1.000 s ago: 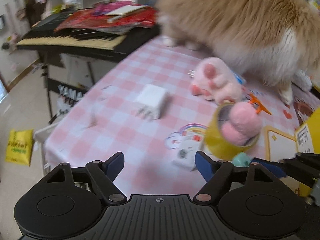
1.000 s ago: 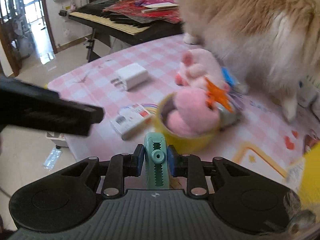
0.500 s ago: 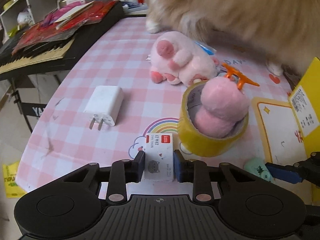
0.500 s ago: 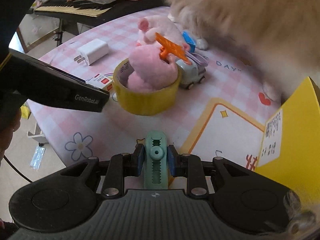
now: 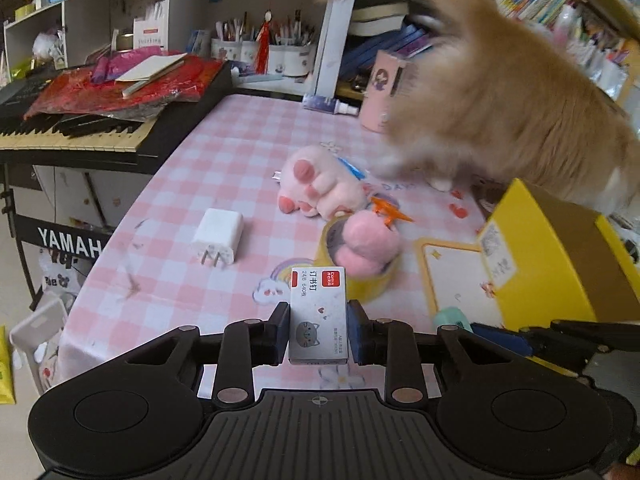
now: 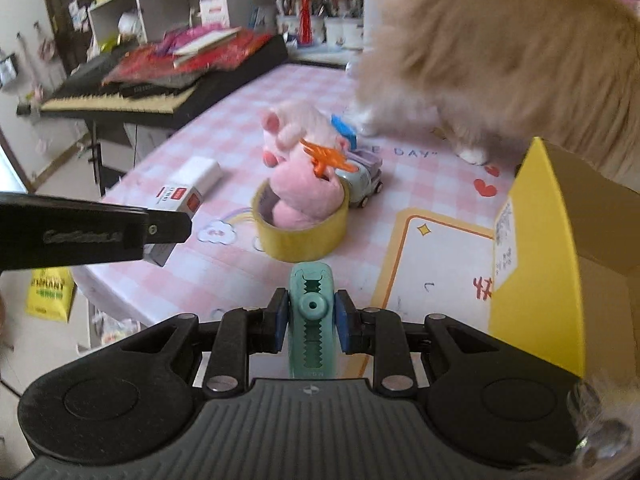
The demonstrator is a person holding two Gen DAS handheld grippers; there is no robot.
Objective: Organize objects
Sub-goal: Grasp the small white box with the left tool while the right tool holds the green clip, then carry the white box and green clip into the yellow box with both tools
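Note:
My left gripper (image 5: 319, 330) is shut on a small grey staple box (image 5: 318, 314) with a red label, held above the pink checked tablecloth (image 5: 192, 184). In the right wrist view that same staple box (image 6: 178, 200) shows at the left behind the left gripper's black finger. My right gripper (image 6: 311, 322) is shut on a mint-green clip (image 6: 311, 312). A yellow tape roll (image 6: 300, 232) with a pink plush ball (image 6: 304, 196) inside sits ahead of both. An open yellow cardboard box (image 6: 552, 240) stands at the right.
A fluffy ginger cat (image 5: 500, 92) stands on the table behind the box. A pink plush paw (image 5: 320, 188), a white charger (image 5: 218, 236), an orange clip (image 6: 326, 158) and a small toy car (image 6: 362, 176) lie nearby. A keyboard (image 5: 76, 132) flanks the left edge.
My left gripper closed on the staple box and lifted it off the cloth. Both grippers rose and drew back toward the yellow box. The cat shifted further back on the table.

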